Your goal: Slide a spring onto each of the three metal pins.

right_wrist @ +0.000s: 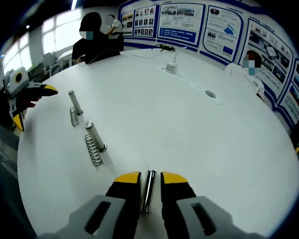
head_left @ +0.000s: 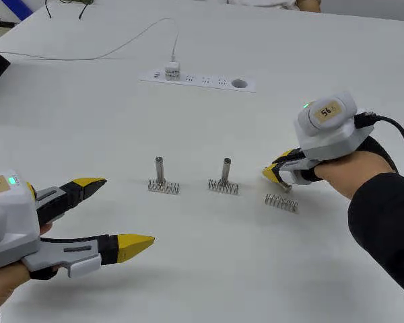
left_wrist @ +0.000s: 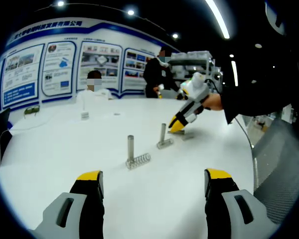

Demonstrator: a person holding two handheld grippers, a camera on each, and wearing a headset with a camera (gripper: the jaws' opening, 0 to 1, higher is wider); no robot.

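Two metal pins stand upright on the white table point(head_left: 202, 269), one on the left point(head_left: 159, 169) and one in the middle point(head_left: 226, 169). A spring lies at the foot of each: the left spring point(head_left: 163, 187) and the middle spring point(head_left: 223, 187). A third spring point(head_left: 281, 202) lies loose further right. My right gripper point(head_left: 276, 176) is low over the table just behind that spring, shut on the third pin point(right_wrist: 148, 189), which shows between its jaws. My left gripper point(head_left: 114, 212) hovers open at the near left with nothing in it. From it I see both standing pins point(left_wrist: 130, 148) point(left_wrist: 163, 134).
A white power strip point(head_left: 198, 80) with a plugged-in charger point(head_left: 172, 69) and its cable lies at the back of the table. People sit and stand on the far side of the table point(left_wrist: 94, 89). Bare tabletop lies between my left gripper and the pins.
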